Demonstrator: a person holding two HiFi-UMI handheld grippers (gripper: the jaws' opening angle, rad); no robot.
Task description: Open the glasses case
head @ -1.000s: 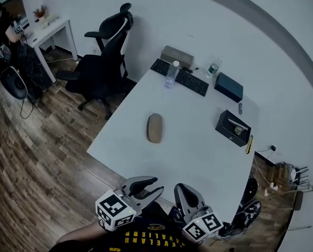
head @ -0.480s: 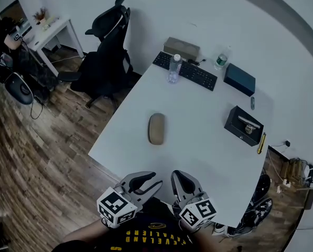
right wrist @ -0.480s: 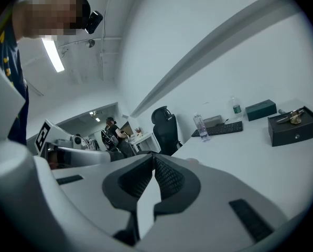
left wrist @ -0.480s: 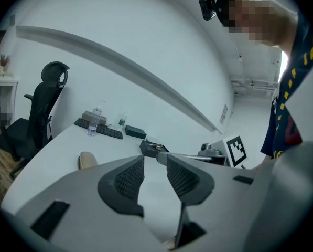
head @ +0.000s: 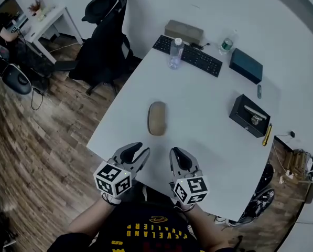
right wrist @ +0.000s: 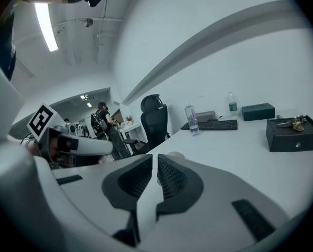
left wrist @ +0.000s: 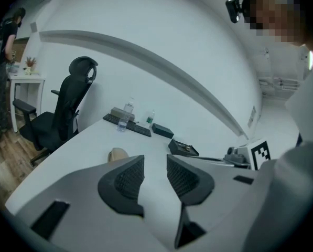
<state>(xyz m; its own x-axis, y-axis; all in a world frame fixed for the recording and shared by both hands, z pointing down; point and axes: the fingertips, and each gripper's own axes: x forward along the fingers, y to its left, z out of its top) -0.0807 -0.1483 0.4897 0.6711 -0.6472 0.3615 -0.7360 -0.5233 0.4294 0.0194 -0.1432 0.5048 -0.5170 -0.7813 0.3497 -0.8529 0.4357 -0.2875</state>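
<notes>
A tan oval glasses case [head: 157, 118] lies shut on the white table [head: 208, 135], a little in from the near edge. Both grippers hover at that edge, short of the case and apart from it. My left gripper [head: 139, 154] is open, a clear gap between its pads and nothing in it. In the left gripper view the case [left wrist: 118, 154] peeks over the left finger [left wrist: 122, 182]. My right gripper [head: 177, 155] is shut with nothing between its pads. The right gripper view shows the case [right wrist: 173, 155] just beyond the gripper [right wrist: 155, 164].
At the table's far end stand a keyboard [head: 194, 58], a water bottle [head: 175, 53], a second bottle [head: 227, 43] and a tan box [head: 184, 31]. A dark box [head: 246, 65] and an open black box [head: 249, 115] sit at the right. An office chair [head: 104, 41] stands left.
Both grippers have come forward from in front of the person's body to the table's near edge, closer to the case. Their jaws look unchanged.
</notes>
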